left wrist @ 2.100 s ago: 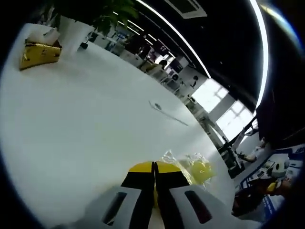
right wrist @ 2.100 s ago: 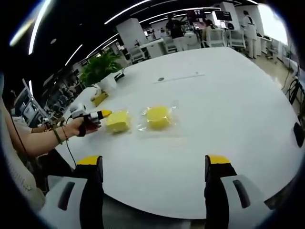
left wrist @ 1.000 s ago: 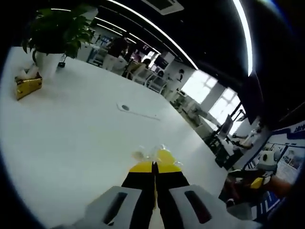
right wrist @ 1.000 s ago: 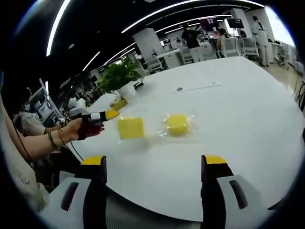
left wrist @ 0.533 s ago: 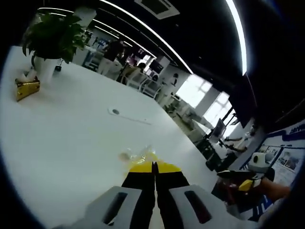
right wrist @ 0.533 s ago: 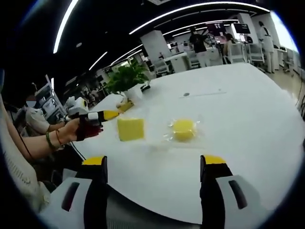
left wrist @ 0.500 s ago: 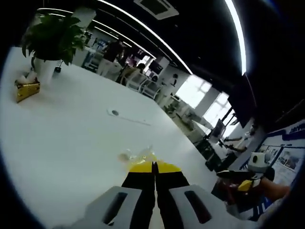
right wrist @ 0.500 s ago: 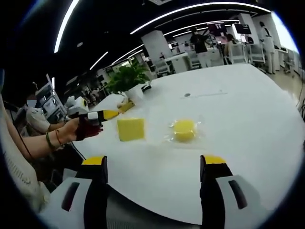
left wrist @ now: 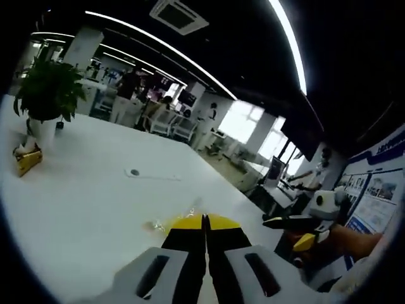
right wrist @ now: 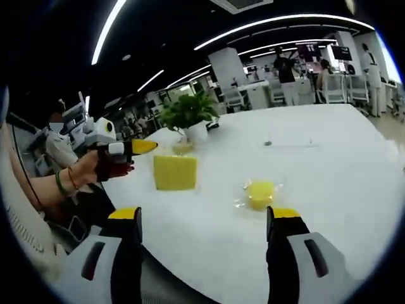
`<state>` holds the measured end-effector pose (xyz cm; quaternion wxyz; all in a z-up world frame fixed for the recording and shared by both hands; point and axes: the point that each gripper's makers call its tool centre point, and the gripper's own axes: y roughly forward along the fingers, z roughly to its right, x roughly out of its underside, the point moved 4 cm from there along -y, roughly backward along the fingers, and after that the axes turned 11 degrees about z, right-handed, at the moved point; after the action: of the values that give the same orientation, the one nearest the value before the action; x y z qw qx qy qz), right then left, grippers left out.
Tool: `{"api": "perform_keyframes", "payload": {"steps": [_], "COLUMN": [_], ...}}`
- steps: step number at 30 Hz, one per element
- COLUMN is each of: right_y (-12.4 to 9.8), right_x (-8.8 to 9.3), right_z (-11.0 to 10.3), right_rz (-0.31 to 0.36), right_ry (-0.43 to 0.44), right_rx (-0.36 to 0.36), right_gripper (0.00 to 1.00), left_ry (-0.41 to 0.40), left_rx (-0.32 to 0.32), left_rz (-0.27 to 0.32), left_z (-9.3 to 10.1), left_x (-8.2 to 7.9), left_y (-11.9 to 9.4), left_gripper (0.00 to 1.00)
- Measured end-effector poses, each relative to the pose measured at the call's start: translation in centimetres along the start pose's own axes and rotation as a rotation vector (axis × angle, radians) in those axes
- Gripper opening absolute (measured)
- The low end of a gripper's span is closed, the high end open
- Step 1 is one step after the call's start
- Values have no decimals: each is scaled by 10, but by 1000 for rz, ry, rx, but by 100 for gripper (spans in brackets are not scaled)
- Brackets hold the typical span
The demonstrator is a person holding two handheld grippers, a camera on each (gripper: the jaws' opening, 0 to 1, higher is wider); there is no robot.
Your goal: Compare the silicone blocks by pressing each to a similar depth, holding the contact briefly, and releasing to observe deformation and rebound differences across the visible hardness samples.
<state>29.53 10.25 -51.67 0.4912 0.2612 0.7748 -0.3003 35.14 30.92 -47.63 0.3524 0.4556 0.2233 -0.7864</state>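
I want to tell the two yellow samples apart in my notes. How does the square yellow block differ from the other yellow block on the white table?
In the right gripper view, the square block looks larger, with flat faces and sharp corners, and no wrapper is visible on it. The wrapped block looks smaller and rounder, inside crinkled clear plastic. The square block lies nearer the left gripper; the wrapped one lies nearer the right gripper's side. Both are yellow and rest on the white table.

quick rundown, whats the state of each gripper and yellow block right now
left gripper: jaws shut, raised off the table, not touching a block
right gripper: jaws wide open, empty
square yellow block: on the white table, untouched
wrapped yellow block: in clear wrap, flat on the table, untouched
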Motion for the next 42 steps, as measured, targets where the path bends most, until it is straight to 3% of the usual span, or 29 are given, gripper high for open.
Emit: {"api": "perform_keyframes", "payload": {"steps": [7, 11, 14, 15, 20, 24, 30, 35, 42], "right_y": [16, 24, 29, 31, 45, 56, 71, 81, 84], "right_x": [-26, -48, -60, -62, -71, -73, -69, -62, -52], "right_z": [-9, -18, -22, -22, -27, -33, -45, -54, -57], "right_rz": [20, 86, 110, 108, 100, 86, 57, -5, -112], "right_ry": [-76, -82, -85, -91, -129, -152, -150, -222, -350], "right_rx": [-78, -134, -167, -172, -228, -275, -378, -490, -577], "right_gripper": [76, 76, 77, 78, 83, 86, 86, 82, 72], "left_ry": [62, 98, 57, 8, 50, 128, 173, 213, 310], "left_rx": [67, 94, 118, 144, 175, 208, 279, 343, 400], "left_rz": [-11, -7, 17, 20, 44, 7, -16, -49, -149], "left_z": [26, 39, 50, 58, 69, 79, 87, 95, 93], "left_x": [-12, -20, -28, -32, -45, -48, -51, -51, -46], "left_y": [0, 1, 1, 1, -1, -2, -2, 3, 14], "left_gripper": [0, 0, 0, 0, 0, 0, 0, 0, 0]}}
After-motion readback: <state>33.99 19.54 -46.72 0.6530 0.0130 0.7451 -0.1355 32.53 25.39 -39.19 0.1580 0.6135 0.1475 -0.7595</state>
